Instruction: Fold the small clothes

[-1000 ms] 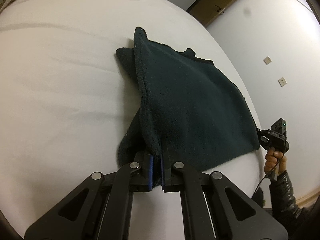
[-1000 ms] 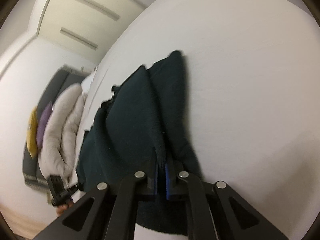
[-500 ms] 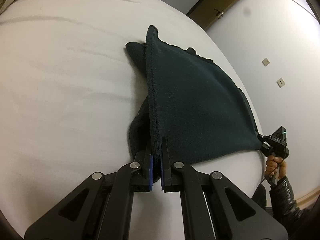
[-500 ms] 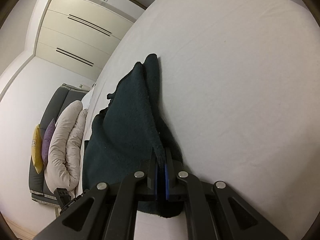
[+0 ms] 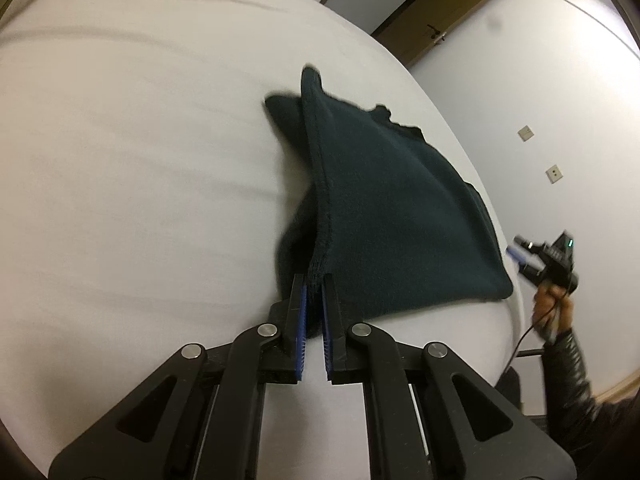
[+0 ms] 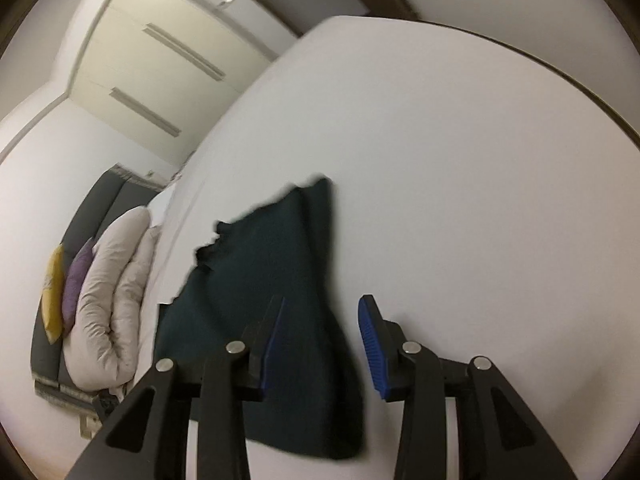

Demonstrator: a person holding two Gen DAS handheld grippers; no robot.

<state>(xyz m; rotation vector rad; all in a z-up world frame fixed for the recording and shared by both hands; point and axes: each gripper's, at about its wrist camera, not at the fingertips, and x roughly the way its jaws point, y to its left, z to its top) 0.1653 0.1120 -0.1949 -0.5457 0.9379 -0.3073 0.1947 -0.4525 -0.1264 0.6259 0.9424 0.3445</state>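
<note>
A dark green fleece garment (image 5: 384, 216) lies folded over on the white bed (image 5: 132, 184). My left gripper (image 5: 314, 284) is shut on the garment's near edge and holds it slightly raised. In the right wrist view the garment (image 6: 272, 288) lies flat on the bed beneath my right gripper (image 6: 324, 312), which is open with its blue pads apart and holds nothing. The right gripper also shows in the left wrist view (image 5: 544, 256), beyond the garment's right corner, off the bed's edge.
The bed's right edge (image 5: 496, 208) curves close to the garment. A rolled white duvet (image 6: 116, 300) with purple and yellow cushions lies on a grey sofa (image 6: 92, 208) to the left. Wardrobe doors (image 6: 160, 60) stand behind.
My right gripper has opened and let go of the garment's corner, which dropped flat onto the bed. The right gripper has pulled back. The left gripper still holds its edge.
</note>
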